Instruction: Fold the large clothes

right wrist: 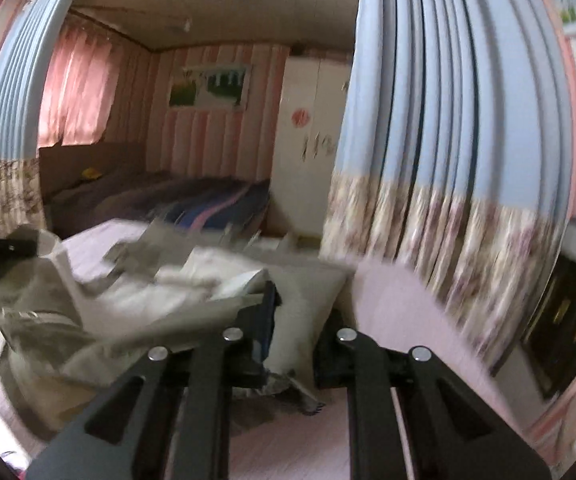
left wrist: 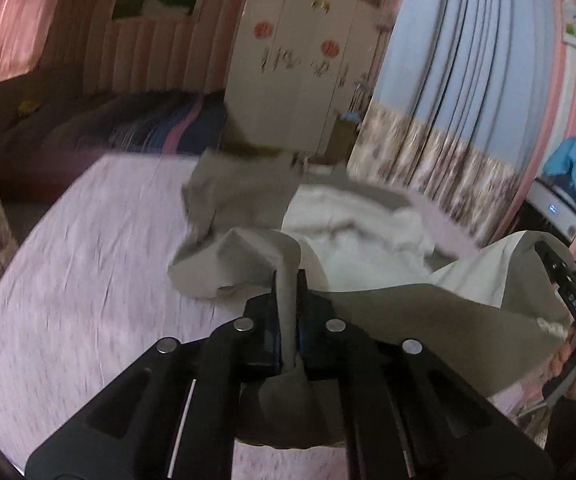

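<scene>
A large grey garment with a white fleecy lining (left wrist: 351, 232) lies bunched on the lilac bed sheet (left wrist: 88, 260). My left gripper (left wrist: 288, 292) is shut on a grey fold of it, and the cloth stands up between the jaws. At the right edge of the left wrist view, a hand holds my right gripper (left wrist: 567, 288) against another raised part of the garment. In the right wrist view, my right gripper (right wrist: 299, 320) is shut on a thick grey edge of the garment (right wrist: 192, 280), which covers its right finger. My left gripper (right wrist: 28, 246) shows at the far left, holding cloth up.
A blue curtain with a flowered hem (right wrist: 447, 120) hangs close beside the bed on the right. Beyond are a second bed with a dark striped cover (left wrist: 148, 128) and a white wardrobe (left wrist: 299, 80). A machine with a blue cloth on it (left wrist: 563, 200) stands at the right.
</scene>
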Tool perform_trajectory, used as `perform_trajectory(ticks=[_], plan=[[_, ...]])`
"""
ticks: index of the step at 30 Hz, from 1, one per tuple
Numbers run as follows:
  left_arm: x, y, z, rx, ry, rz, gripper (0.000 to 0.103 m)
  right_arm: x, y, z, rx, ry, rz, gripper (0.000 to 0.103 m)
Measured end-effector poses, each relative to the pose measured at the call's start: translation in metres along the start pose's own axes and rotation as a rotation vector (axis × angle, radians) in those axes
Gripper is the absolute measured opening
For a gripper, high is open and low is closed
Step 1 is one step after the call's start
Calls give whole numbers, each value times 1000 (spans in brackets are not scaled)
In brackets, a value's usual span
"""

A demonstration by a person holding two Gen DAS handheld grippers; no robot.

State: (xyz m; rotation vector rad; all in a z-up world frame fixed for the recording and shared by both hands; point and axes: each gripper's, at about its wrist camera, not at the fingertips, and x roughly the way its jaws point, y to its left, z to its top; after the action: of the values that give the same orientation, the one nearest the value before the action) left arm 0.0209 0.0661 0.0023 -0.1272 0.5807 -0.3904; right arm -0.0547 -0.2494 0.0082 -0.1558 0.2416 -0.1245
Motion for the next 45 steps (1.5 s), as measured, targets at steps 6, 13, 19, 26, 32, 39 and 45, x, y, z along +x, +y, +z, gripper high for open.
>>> perform_trajectory(ticks=[6,13,19,26,32,39,45], plan=[[-6,1,72,-11,-104,7,4,27,-18,76,-99,-123,-62,13],[-2,18,121,-46,-172,11,7,74,-10,145,-259,-144,-75,13],[84,34,160,-40,-18,61,7,190,-14,159,-263,88,-29,13],[235,48,186,46,212,156,8,348,-30,119,-224,478,-11,14],[335,73,163,42,427,209,16,422,-64,55,40,777,92,47],[314,79,182,24,331,206,91,378,-103,81,239,601,189,80],[256,65,204,58,189,212,100,331,-101,98,239,512,194,83]])
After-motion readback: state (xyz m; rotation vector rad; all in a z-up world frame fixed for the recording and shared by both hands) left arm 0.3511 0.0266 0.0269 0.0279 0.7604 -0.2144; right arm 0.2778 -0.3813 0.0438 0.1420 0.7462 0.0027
